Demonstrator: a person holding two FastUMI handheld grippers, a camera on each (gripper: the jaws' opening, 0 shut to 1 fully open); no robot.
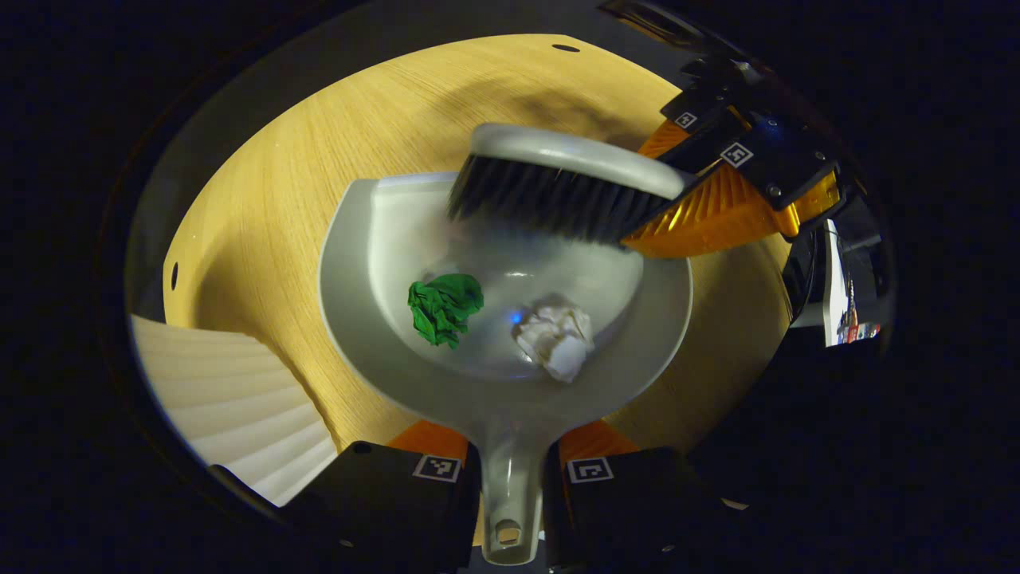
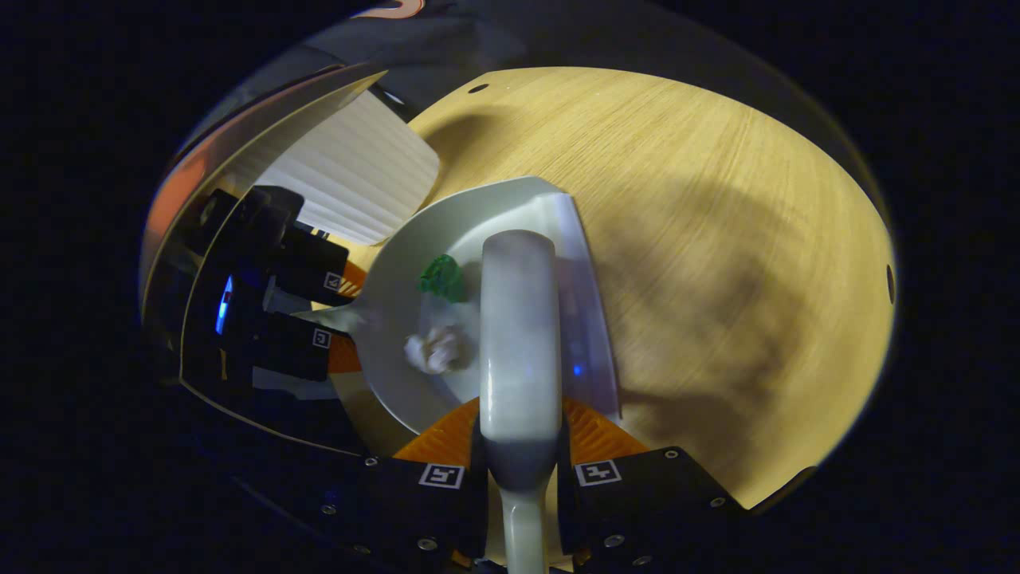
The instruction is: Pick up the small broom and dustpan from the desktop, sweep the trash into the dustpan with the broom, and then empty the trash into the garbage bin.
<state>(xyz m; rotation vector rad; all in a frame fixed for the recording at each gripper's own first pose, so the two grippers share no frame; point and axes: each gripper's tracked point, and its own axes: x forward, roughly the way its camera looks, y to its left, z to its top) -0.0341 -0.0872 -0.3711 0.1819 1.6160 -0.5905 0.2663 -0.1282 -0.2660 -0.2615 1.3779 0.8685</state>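
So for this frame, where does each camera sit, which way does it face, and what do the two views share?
Left gripper view: rides the left gripper, looks down along the dustpan handle clamped in its fingers; right gripper with broom beyond.
Right gripper view: rides the right gripper, looks down over the broom back; left gripper at left.
Shared: dustpan, green wad, white wad, wooden desktop, ribbed bin.

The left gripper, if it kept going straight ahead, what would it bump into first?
Probably the broom: the left gripper already holds the dustpan by its handle, and the bristles hang over the pan's far lip. Depth is uncertain.
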